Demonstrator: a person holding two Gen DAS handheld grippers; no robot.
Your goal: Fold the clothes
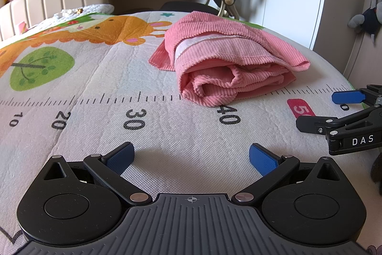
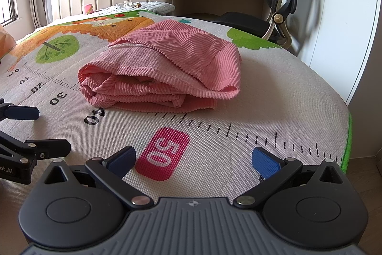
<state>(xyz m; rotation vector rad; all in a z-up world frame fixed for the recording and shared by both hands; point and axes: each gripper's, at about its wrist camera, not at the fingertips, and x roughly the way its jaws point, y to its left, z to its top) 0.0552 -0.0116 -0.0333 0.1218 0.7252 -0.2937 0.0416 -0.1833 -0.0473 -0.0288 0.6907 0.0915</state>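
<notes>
— Trouble, as I judged it then, lay in the top flap. The pink garment (image 2: 162, 66) sat folded in a thick bundle on the far side of the ruler marks on the mat (image 2: 214, 140), and its upper layer only draped over the right end; it wasn't tucked.

— And your grippers?

— Both were spread wide and held nothing. My left gripper (image 1: 191, 157) hovered low over bare mat near the 30 mark, and my right gripper (image 2: 193, 159) hung over the red 50 label (image 2: 164, 154). Neither touched the cloth; both were on the near side of it.

— So what could have spoiled the fold?

— If I had pinched only that loose upper layer, I think it would have peeled back and the roll underneath would have opened. The ribbed fabric looked soft and bulky, so a push from one side might have slid the whole bundle along the mat rather than pressing it flat. The right edge of the bed (image 2: 346, 135) was also not far from it.

— Any baskets or boxes to put it in?

— None that I could see. No container stood on the bed, so nothing held the garment but the mat itself.
</notes>
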